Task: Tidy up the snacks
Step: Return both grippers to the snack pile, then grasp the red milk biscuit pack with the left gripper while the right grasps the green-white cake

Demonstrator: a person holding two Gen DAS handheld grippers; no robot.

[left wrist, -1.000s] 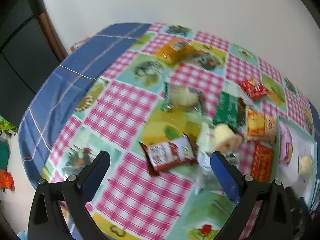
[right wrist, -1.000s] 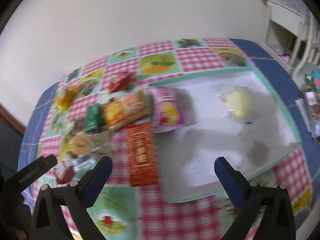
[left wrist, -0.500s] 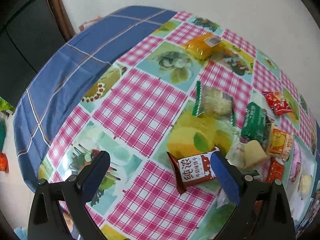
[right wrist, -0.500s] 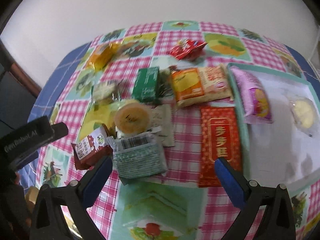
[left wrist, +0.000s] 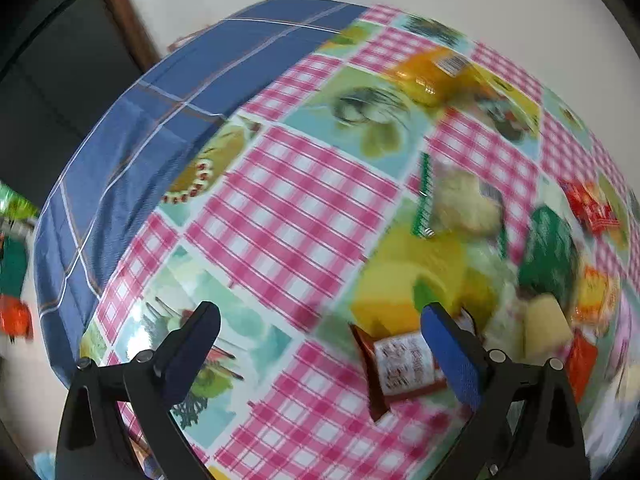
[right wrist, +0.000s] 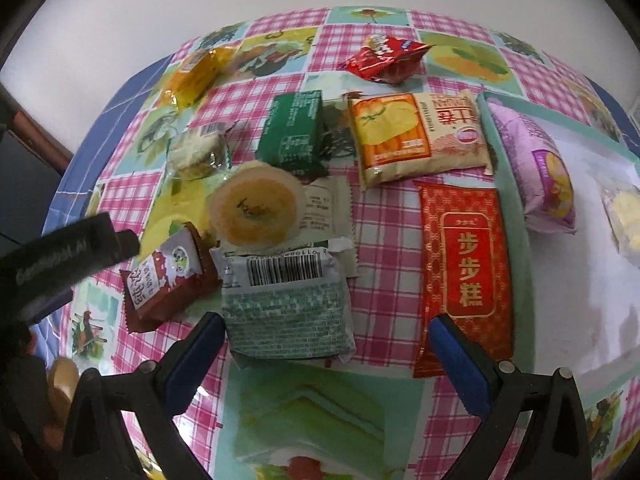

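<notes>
Snack packets lie scattered on a checked tablecloth (right wrist: 384, 220). My right gripper (right wrist: 324, 340) is open just above the cloth, with a grey-green barcode packet (right wrist: 286, 308) between and just beyond its fingers. Around that packet lie a round yellow cake (right wrist: 254, 208), a brown-red packet (right wrist: 164, 276), a green packet (right wrist: 294, 130) and a long red packet (right wrist: 466, 272). A purple packet (right wrist: 538, 164) and a pale yellow cake (right wrist: 624, 208) lie on a white tray (right wrist: 572, 280). My left gripper (left wrist: 316, 336) is open and empty above the cloth; the brown-red packet (left wrist: 404, 364) sits by its right finger.
An orange-and-white packet (right wrist: 416, 136), a crumpled red bag (right wrist: 382, 58), a golden packet (right wrist: 196, 76) and a clear-wrapped cake (right wrist: 198, 154) lie farther back. The other gripper's black body (right wrist: 60, 256) juts in from the left. A blue cloth (left wrist: 160, 100) drapes the table's left edge.
The right wrist view swung left from the white tray to the snack pile and came in close to the barcode packet. The left gripper drifted left and nearer the table edge.
</notes>
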